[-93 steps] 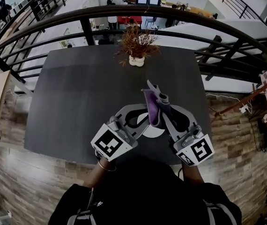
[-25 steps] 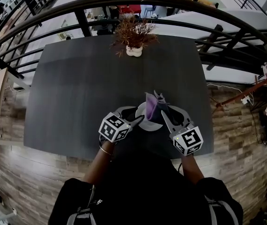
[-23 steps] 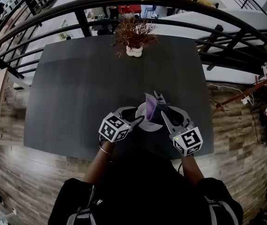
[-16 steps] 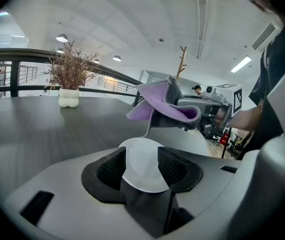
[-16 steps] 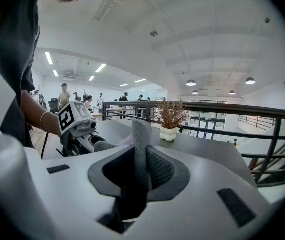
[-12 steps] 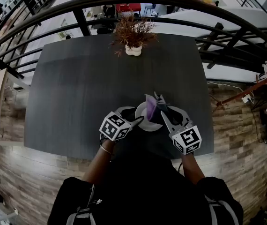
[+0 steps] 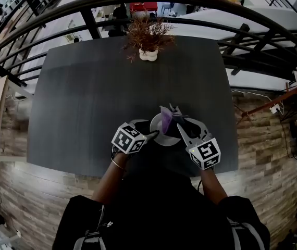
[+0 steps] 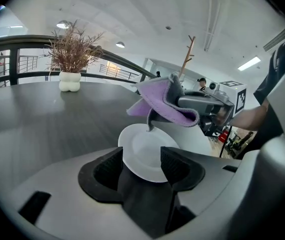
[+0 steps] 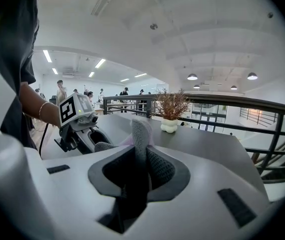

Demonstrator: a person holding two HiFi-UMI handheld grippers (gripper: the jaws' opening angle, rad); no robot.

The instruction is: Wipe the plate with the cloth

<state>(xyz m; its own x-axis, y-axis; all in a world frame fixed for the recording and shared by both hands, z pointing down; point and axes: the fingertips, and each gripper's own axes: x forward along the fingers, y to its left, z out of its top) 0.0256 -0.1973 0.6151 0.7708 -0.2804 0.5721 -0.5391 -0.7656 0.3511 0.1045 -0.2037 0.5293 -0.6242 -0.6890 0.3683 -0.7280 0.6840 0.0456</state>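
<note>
A small white plate (image 7: 160, 134) (image 8: 143, 153) lies flat near the front edge of the dark table (image 7: 86, 98). Its near rim sits between the pads of my left gripper (image 7: 149, 134) (image 8: 143, 168), whose jaws are opening and stand wide at either side of the rim. My right gripper (image 7: 176, 123) (image 9: 141, 170) is shut on a purple cloth (image 7: 166, 119) (image 8: 163, 103) (image 9: 141, 134). The cloth hangs over the plate's far right edge, with one corner dangling just above the plate.
A dried plant in a white pot (image 7: 148, 41) (image 8: 70, 59) (image 9: 169, 113) stands at the table's far edge. A curved black railing (image 7: 232, 27) runs behind the table, with a drop to a lower floor beyond it. Brick-pattern floor (image 7: 13, 191) surrounds the table.
Both grippers have sunk toward the table with the plate and cloth. The plate now lies low and flat, and the left jaws look more spread around it.
</note>
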